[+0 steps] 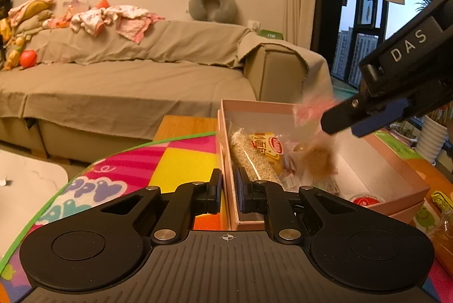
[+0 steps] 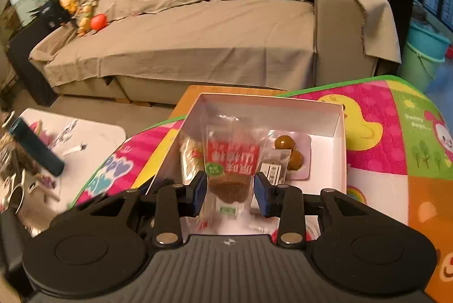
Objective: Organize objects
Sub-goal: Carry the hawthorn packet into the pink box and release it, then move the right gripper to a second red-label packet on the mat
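A pink open box [image 1: 396,161] [image 2: 334,122] stands on a colourful play mat. My left gripper [image 1: 228,191] is shut on the box's left wall. Inside lie a sesame snack bar with a yellow label [image 1: 260,158] and a pack of brown round sweets [image 2: 291,153]. My right gripper [image 2: 228,194] is open above the box; a clear packet with a red label and brown slices [image 2: 230,164] hangs blurred between its fingers, apparently loose. In the left wrist view the right gripper [image 1: 342,124] hovers over the box with the blurred packet [image 1: 317,158] below it.
The play mat [image 2: 382,116] covers a wooden table [image 1: 184,124]. A beige-covered sofa [image 1: 127,82] with clothes stands behind. A low white table [image 2: 85,139] with a dark bottle [image 2: 36,153] is at left. Snack packets [image 1: 441,201] lie right of the box.
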A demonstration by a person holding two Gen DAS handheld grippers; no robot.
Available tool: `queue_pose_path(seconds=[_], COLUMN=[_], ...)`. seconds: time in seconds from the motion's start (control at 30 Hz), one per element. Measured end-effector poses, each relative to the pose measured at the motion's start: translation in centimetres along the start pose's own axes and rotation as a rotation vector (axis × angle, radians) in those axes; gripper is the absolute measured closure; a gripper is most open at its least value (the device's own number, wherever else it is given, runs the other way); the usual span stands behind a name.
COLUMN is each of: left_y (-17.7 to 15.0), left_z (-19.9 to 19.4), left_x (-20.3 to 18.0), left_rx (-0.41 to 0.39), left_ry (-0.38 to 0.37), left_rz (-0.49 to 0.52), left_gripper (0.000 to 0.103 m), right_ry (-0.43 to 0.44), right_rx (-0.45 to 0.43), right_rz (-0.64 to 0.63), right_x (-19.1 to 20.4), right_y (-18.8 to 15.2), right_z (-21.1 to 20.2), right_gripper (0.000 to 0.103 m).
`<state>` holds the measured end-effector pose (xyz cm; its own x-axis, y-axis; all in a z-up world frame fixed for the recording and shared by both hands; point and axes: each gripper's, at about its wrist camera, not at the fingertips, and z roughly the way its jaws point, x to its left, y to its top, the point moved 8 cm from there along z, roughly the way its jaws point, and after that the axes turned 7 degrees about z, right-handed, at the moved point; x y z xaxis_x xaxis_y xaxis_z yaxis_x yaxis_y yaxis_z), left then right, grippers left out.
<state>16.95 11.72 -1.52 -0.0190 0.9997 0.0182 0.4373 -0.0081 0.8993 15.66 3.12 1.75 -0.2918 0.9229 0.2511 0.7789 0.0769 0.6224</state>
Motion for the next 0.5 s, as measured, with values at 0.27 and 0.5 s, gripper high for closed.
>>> queue_pose_path(seconds=[0.27,0.5], left_y=[0.0,0.0], left_z=[0.1,0.0], left_x=[-0.1,0.0], left_rx=[0.000,-0.003], left_ry=[0.000,0.005], left_rz=[0.001,0.004], left_gripper=[0.089,0.090], right_ry=[-0.069,-0.205], right_rx=[-0.118,-0.146], right_rz=[-0.046,-0.022], right_x=[-3.0,-9.6], right_y=[-0.9,-6.1], right_z=[-3.6,-8.1], right_gripper=[0.041,0.032])
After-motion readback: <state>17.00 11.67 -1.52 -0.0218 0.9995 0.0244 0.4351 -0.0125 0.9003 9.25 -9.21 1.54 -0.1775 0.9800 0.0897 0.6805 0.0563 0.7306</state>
